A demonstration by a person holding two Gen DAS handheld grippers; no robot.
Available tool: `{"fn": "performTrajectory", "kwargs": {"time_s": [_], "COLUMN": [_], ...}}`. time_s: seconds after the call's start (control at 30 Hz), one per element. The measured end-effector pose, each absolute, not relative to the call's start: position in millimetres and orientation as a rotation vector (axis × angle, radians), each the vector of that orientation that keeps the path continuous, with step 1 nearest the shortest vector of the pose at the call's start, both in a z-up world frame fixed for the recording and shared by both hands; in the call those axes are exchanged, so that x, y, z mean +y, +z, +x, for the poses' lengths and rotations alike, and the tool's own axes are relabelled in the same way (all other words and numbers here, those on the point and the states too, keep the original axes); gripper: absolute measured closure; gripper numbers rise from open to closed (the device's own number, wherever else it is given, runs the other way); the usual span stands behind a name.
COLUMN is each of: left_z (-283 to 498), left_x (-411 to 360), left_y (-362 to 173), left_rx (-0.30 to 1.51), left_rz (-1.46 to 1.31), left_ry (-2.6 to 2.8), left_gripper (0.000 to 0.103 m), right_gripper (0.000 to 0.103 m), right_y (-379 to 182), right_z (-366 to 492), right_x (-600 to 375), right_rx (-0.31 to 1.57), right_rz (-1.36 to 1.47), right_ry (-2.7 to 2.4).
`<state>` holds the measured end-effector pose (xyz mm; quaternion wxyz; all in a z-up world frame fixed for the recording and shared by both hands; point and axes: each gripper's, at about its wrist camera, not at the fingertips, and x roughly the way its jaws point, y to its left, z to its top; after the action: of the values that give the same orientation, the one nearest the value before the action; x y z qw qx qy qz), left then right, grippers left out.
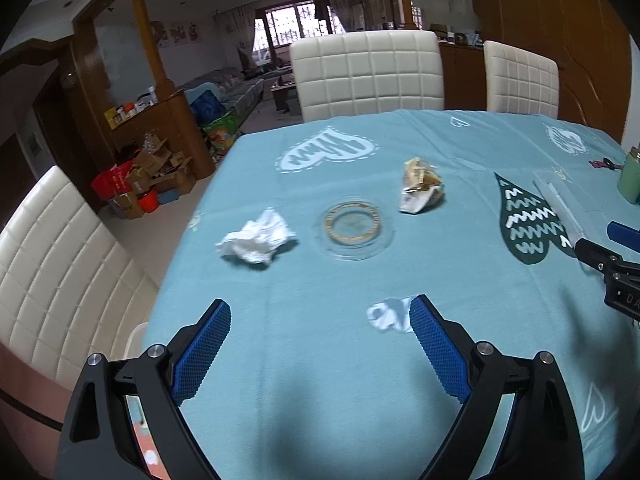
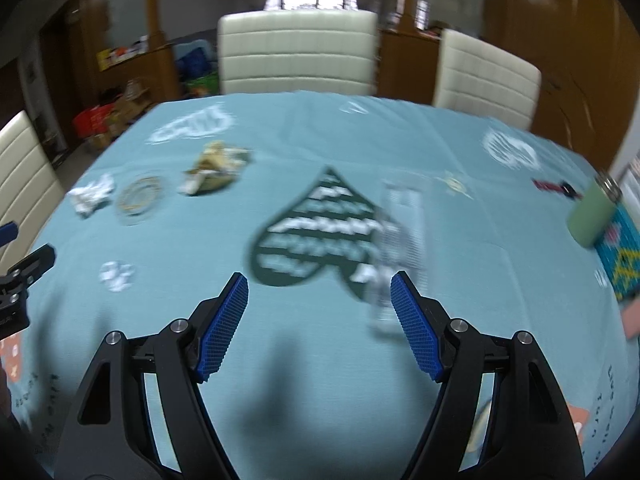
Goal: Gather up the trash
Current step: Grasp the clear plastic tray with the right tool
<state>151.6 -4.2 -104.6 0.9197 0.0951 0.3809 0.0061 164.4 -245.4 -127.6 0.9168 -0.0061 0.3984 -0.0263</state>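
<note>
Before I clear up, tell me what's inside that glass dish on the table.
The clear glass dish looks empty: only its gold ring and the blue tablecloth show through. The crumpled tissue and crumpled wrapper lie beside it, apart. Nothing covers it.

Left gripper [image 1: 320,318] (jaws apart) hovers near crumpled tissue [image 1: 256,240] and glass dish [image 1: 352,226].

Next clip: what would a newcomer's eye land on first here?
The crumpled white tissue and the crushed wrapper lie on the teal tablecloth, either side of a clear glass dish. A dark green heart print dominates the cloth's middle. In front, both tongs, left and right, hang open and empty.
</note>
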Motion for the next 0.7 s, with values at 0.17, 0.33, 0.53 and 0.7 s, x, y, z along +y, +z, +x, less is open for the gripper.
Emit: {"fn": "performTrajectory", "kwargs": {"time_s": [0.17,0.33,0.53,0.7], "left_z": [168.5,180.8,193.7,207.6], "left_x": [-26.7,-37.2,-36.9,-36.2], "left_y": [-112.0,-121.6,-127.2,-131.2], "left_rx": [0.821,0.853,0.863,0.87], "left_rz": [0.194,0.203,0.2,0.217], "left_ry": [-0.007,0.005,0.044,0.063], "left_gripper": [0.014,0.014,0.014,0.014], "right_gripper": [0.028,0.028,0.042,0.054], "right_y": [-142.5,-157.4,-167.6,-165.8], "right_z": [176.6,190.0,203.3,210.2], "right_x": [-276.5,-285.5,-287.8,-287.7], "right_rx": [0.861,0.9,0.932,0.905], "right_rz": [0.018,0.039,0.067,0.076], "right_ry": [-0.092,-0.083,-0.045,-0.036]}}
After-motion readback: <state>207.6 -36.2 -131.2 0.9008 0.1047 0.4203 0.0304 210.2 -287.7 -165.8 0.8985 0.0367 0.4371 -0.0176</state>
